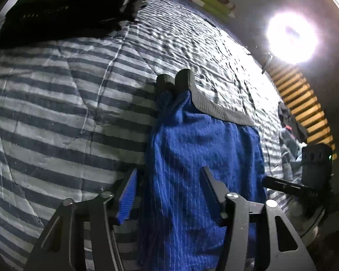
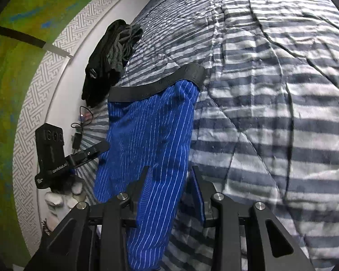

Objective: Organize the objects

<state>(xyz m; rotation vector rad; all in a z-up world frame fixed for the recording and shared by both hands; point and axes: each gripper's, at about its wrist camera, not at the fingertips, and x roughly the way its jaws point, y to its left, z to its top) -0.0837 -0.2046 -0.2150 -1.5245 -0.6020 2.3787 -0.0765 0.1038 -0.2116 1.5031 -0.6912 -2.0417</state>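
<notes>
A striped quilt (image 2: pixel 271 90) covers the bed, carrying blue pinstriped shorts (image 2: pixel 147 135) and dark folded clothes (image 2: pixel 106 61).

We read one brand only: "GenRobot.AI" in white letters on the black body of the left gripper (image 2: pixel 50 155), seen from the right wrist. Small white marks below it stay illegible to us.

The left gripper (image 1: pixel 169 194) points forward with its jaws parted wide, blue cloth (image 1: pixel 203 158) lying between and over them. The right gripper (image 2: pixel 169 189) also reaches forward, jaws spread, the cloth passing through the gap. Whether either finger presses the cloth cannot be told.
</notes>
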